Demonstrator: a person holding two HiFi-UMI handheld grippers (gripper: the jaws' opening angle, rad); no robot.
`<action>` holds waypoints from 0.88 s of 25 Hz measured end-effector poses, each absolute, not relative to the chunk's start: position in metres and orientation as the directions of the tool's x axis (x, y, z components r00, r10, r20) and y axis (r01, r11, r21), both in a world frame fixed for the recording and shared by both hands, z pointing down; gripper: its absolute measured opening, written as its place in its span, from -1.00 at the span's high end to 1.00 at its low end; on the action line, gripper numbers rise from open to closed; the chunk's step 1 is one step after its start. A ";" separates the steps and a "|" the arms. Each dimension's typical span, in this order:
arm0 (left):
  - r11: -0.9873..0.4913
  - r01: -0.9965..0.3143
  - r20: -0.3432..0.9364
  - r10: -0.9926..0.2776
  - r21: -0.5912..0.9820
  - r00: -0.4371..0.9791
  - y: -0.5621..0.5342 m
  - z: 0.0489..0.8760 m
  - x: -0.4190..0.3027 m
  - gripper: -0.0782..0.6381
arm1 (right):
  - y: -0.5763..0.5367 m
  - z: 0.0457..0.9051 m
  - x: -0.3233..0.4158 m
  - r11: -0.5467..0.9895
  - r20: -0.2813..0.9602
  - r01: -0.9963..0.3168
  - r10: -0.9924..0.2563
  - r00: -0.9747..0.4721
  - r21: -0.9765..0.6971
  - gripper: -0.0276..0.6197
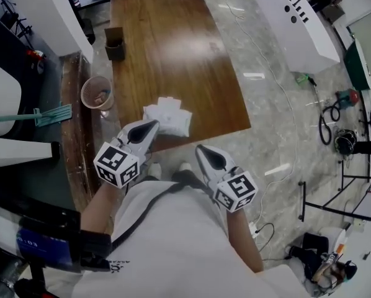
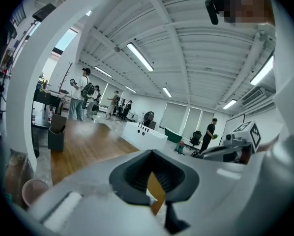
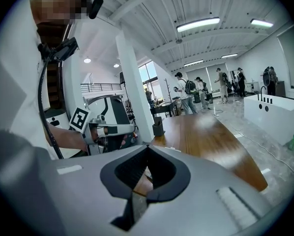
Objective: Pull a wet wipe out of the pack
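The wet wipe pack (image 1: 167, 118) is a white, crumpled packet lying near the front edge of the brown wooden table (image 1: 173, 42). My left gripper (image 1: 152, 125) is shut, held up with its tip just at the pack's left corner; I cannot tell if it touches. My right gripper (image 1: 202, 149) is shut too, hanging off the table's front edge, right of and below the pack. Neither holds anything. In the left gripper view the left gripper (image 2: 151, 152) points out across the room, as does the right gripper (image 3: 148, 148) in its own view. Neither gripper view shows the pack.
A dark box (image 1: 115, 44) stands at the table's far left edge. A round bin (image 1: 97, 93) and a teal mop (image 1: 46, 115) are on the floor to the left. A long white unit (image 1: 300, 23) and cables (image 1: 327, 120) lie to the right. People (image 2: 80, 100) stand far off.
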State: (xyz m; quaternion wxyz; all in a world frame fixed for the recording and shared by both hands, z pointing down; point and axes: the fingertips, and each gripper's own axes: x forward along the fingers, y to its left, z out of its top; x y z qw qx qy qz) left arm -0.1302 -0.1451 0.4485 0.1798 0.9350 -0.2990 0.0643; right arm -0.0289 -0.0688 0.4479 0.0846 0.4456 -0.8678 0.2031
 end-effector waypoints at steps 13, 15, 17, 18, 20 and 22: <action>-0.640 -0.717 0.286 -0.657 0.276 0.697 -0.172 0.453 -0.134 0.77 | -0.140 0.461 -0.038 0.677 0.379 -0.691 -0.587 -0.715 -0.253 0.89; -0.609 -0.744 0.296 -0.682 0.276 0.669 -0.173 0.456 -0.136 0.77 | -0.147 0.470 -0.039 0.704 0.402 -0.667 -0.552 -0.731 -0.246 0.89; -0.580 -0.765 0.309 -0.699 0.280 0.644 -0.170 0.460 -0.137 0.77 | -0.151 0.482 -0.041 0.725 0.429 -0.642 -0.512 -0.744 -0.249 0.89; -0.567 -0.773 0.317 -0.706 0.284 0.634 -0.168 0.463 -0.138 0.77 | -0.153 0.489 -0.043 0.734 0.444 -0.631 -0.492 -0.749 -0.252 0.89; -0.542 -0.789 0.332 -0.716 0.291 0.614 -0.164 0.470 -0.139 0.77 | -0.157 0.504 -0.048 0.752 0.474 -0.610 -0.454 -0.755 -0.251 0.89; -0.514 -0.804 0.346 -0.727 0.299 0.593 -0.160 0.476 -0.141 0.77 | -0.158 0.519 -0.054 0.775 0.504 -0.582 -0.411 -0.760 -0.246 0.89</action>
